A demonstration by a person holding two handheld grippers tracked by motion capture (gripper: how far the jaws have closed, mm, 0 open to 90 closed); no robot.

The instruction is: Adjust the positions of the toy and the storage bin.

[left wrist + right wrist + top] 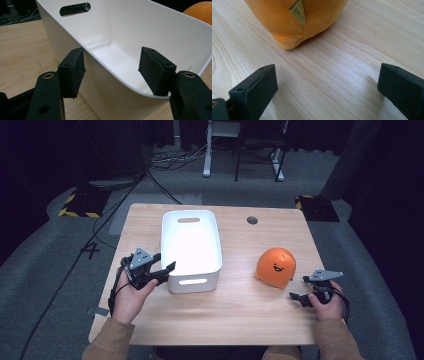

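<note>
Left gripper point(159, 270), jaws spread, straddles the near-left wall of the white bin point(191, 251), one pad outside and one inside. Right gripper point(302, 290), likewise spread and empty, faces the orange plush toy point(275, 267) just ahead: probably light and soft, best pinched across its bulging flank.

We see the bin point(191, 251) left of centre on the surface point(235, 310), the plush toy point(275, 267) to its right, well apart.

White bin point(191, 247); orange plush point(275, 266), black smiley; pale wood-grain table point(240, 307).
</note>
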